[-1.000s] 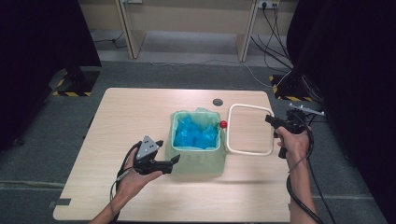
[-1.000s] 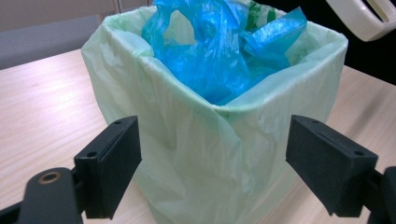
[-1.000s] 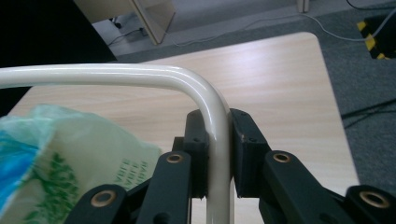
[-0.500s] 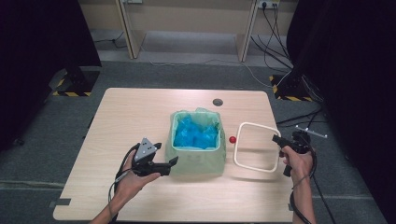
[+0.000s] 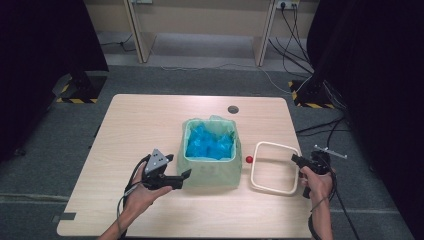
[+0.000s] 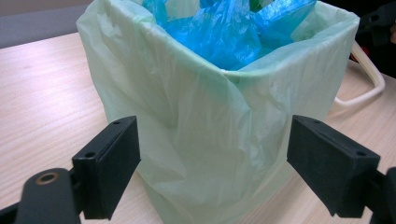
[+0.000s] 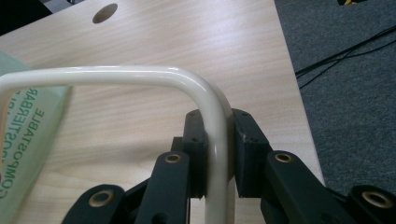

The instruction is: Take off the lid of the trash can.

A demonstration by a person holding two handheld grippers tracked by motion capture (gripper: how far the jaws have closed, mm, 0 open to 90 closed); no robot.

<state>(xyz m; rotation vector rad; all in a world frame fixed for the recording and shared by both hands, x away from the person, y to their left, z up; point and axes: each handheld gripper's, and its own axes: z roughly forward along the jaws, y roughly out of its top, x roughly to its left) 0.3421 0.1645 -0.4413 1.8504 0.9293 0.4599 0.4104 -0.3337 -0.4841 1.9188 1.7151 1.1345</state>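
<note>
Cream frame clamped in right gripper; left gripper apart beside bin.

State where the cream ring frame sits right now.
In the high view, the cream ring frame lies on the table's right side, beside the lined bin, clamped by the right tool.

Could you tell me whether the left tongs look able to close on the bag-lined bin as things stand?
Probably yes: the left tongs stand open, the bin sits between them, nothing intervening.
</note>
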